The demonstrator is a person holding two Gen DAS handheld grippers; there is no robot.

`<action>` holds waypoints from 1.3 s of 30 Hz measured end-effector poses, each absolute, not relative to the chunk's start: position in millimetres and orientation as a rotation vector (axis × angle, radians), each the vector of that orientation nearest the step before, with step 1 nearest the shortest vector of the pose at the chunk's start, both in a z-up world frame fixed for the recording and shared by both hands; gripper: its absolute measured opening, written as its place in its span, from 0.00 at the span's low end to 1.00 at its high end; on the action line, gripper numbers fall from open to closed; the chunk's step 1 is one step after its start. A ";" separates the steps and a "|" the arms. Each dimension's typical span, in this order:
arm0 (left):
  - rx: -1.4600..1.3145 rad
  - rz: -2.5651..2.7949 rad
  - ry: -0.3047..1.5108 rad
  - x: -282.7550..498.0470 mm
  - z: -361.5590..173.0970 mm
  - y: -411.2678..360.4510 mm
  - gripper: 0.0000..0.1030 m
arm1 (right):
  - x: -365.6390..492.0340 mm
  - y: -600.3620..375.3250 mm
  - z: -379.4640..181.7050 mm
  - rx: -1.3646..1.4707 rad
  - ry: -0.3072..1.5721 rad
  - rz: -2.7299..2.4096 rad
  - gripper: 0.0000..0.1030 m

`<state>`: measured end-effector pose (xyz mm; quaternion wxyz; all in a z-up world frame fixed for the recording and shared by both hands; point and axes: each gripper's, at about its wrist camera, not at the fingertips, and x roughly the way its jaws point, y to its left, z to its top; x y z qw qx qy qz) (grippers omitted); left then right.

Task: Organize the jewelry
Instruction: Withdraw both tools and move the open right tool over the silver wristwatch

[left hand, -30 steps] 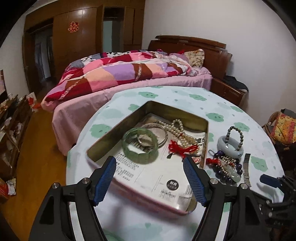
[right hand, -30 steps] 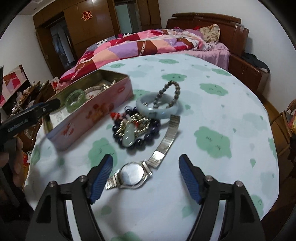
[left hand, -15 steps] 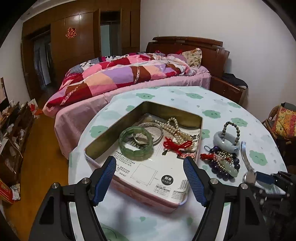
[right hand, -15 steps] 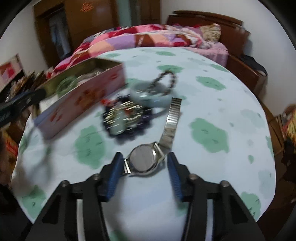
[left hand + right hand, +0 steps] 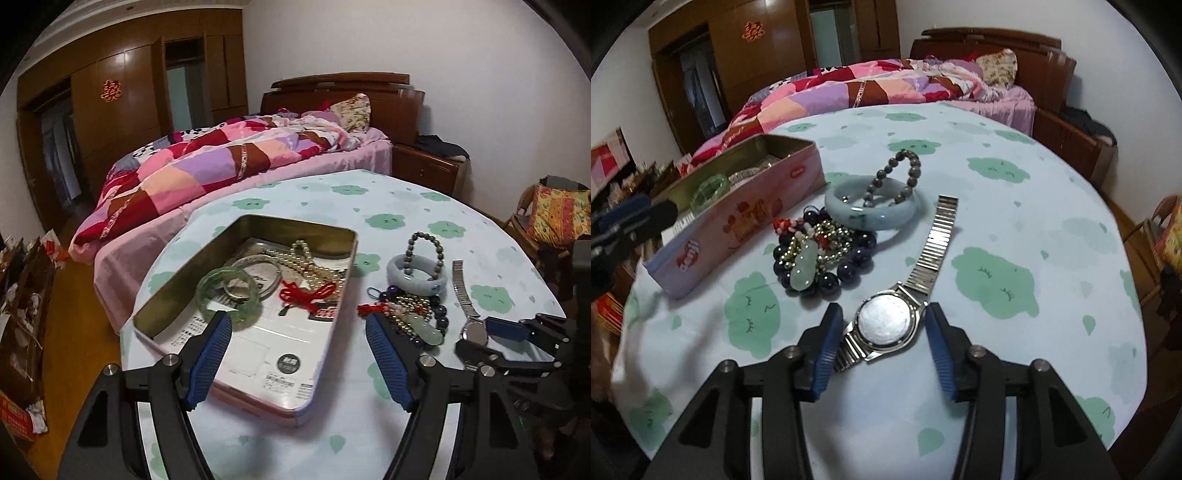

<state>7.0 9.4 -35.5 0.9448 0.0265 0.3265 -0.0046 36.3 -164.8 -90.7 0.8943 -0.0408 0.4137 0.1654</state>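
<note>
A silver watch [image 5: 886,325] with a metal band lies on the round table, its case between my right gripper's [image 5: 884,345] blue pads, which stand a little apart from it. The right gripper also shows in the left wrist view [image 5: 491,338] by the watch [image 5: 474,332]. My left gripper [image 5: 299,363] is open and empty above the near end of the pink tin box [image 5: 255,391]. The tin holds a green bangle [image 5: 227,295], a silver bangle, pearls and a red cord. A pale bangle [image 5: 871,214], a grey bead bracelet [image 5: 897,173] and dark beads with a jade pendant [image 5: 816,258] lie beside the tin [image 5: 738,218].
The table [image 5: 1034,229] has a light blue cloth with green cloud prints. A bed with a patchwork quilt [image 5: 207,166] stands just behind it. A chair with a colourful cushion [image 5: 557,214] is at the right. Cluttered shelves [image 5: 22,295] stand on the left.
My right gripper has moved forward and its pads have narrowed around the watch case. My left gripper has drawn back and risen slightly over the tin.
</note>
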 end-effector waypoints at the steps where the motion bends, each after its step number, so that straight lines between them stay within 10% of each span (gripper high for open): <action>1: 0.059 -0.018 0.667 8.0 -35.9 7.3 0.73 | 36.3 -163.6 -90.8 -0.095 0.857 0.341 0.53; 22: 0.122 -0.180 0.697 28.7 -43.7 -40.5 0.73 | 39.9 -189.3 -83.4 -0.095 0.803 0.287 0.40; 39: 0.125 -0.248 0.757 52.8 -56.2 -63.4 0.52 | 44.4 -199.6 -85.8 -0.076 0.800 0.279 0.40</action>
